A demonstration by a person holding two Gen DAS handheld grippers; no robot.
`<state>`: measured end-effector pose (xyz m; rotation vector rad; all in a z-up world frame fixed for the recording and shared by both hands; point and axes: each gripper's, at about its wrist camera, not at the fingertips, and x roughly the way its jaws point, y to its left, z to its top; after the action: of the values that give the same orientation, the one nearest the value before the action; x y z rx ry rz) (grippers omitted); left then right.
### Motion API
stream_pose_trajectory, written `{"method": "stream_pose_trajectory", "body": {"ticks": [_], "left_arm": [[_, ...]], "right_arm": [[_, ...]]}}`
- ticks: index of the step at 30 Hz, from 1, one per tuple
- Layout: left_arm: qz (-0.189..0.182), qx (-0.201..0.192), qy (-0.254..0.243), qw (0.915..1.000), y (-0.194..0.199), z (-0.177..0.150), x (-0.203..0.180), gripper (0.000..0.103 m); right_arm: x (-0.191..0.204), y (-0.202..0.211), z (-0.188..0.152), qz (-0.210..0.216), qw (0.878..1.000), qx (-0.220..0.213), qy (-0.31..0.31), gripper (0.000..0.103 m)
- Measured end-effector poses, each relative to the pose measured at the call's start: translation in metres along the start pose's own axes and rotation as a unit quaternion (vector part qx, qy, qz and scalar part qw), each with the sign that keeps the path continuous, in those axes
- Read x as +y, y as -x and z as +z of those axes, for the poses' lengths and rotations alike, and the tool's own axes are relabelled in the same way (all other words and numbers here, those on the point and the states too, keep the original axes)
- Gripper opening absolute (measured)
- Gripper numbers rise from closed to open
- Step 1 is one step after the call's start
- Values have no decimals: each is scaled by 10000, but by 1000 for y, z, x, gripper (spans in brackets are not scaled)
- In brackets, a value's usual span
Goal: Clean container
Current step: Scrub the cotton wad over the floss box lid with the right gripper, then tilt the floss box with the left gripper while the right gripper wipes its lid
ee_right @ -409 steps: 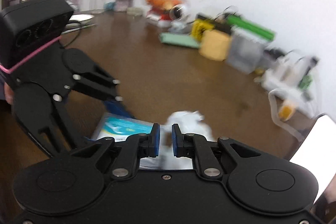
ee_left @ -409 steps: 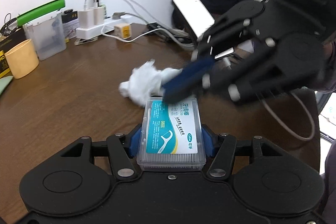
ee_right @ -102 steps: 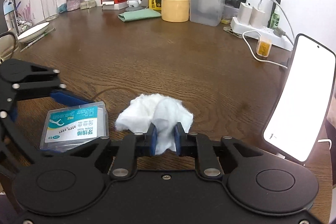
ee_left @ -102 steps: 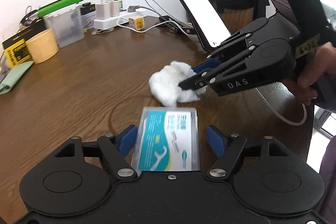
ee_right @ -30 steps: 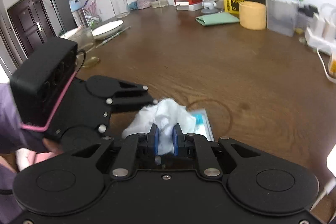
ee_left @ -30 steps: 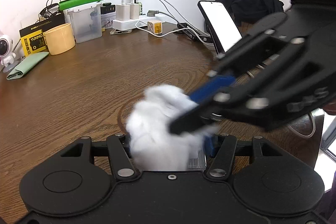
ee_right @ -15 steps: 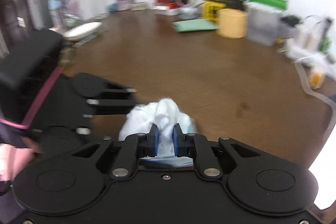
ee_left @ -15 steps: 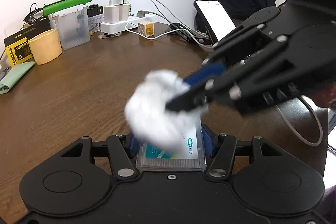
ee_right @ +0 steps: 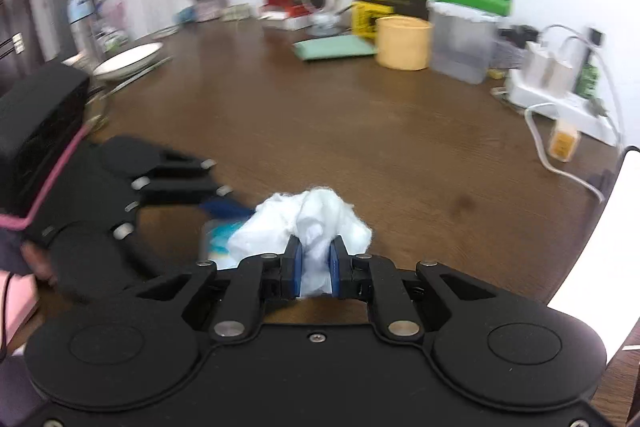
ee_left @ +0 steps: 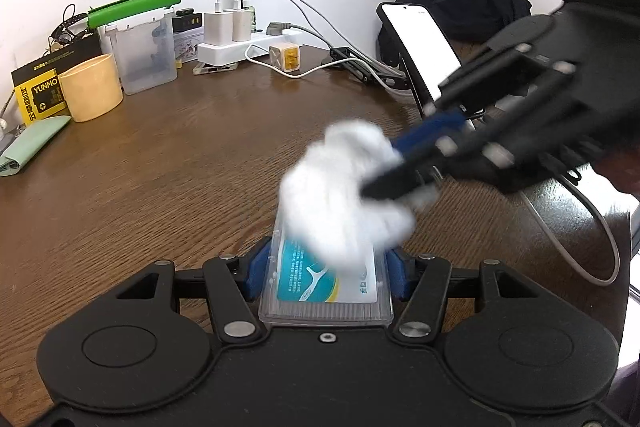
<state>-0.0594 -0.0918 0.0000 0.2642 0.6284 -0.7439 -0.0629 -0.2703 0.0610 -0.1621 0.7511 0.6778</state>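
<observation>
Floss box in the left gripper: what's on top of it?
A white tissue wad, pinched by the right gripper, sits over the far end of the floss box. The near label, teal with a floss-pick drawing, shows. The label's far part is covered.

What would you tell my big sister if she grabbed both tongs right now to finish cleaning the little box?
Left tongs: shut on the clear floss-pick box, gripping its two sides just above the wooden table.
Right tongs: shut on the white tissue wad.
Where things are: the wad sits on the far end of the box lid; the near end of the teal label is uncovered.
Done: box gripped, wad gripped, wiping under way.
Left: probably wipe the rest of the lid; I cannot tell how clean it is. Then set the box and wad down. Mind the propped phone and cables to the right.
</observation>
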Motion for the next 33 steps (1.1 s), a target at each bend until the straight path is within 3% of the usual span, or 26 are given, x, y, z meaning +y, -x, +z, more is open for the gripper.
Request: {"method": "stream_pose_trajectory", "body": {"ticks": [3, 9, 14, 16, 18, 19, 20, 26, 33], "left_arm": [[3, -2, 4, 10000, 0, 0, 0, 57], [3, -3, 8, 10000, 2, 3, 1, 57], [20, 14, -54, 10000, 0, 6, 0, 57], [51, 23, -82, 10000, -2, 9, -1, 57], [38, 10, -140, 9999, -7, 13, 0, 57], [32, 3, -169, 9999, -9, 15, 0, 57], [25, -4, -199, 9998, -12, 17, 0, 57], [19, -21, -161, 9999, -27, 27, 3, 56], [-30, -4, -127, 9999, -27, 26, 4, 57]], "right_arm": [[18, -5, 2, 456, 9987, -51, 241, 14], [0, -9, 5, -124, 9997, -90, 168, 14], [13, -6, 2, 430, 9988, -81, 225, 14], [17, -7, 5, 209, 9983, -280, 457, 14], [23, -5, 3, -553, 9909, -410, 1160, 14], [26, -5, 0, -1024, 9796, -492, 1659, 15], [27, -4, -4, -1224, 9700, -598, 2016, 15], [2, -6, -22, -1160, 9279, -1067, 3378, 15], [-32, -12, -14, -1087, 9375, -1009, 3149, 15]]}}
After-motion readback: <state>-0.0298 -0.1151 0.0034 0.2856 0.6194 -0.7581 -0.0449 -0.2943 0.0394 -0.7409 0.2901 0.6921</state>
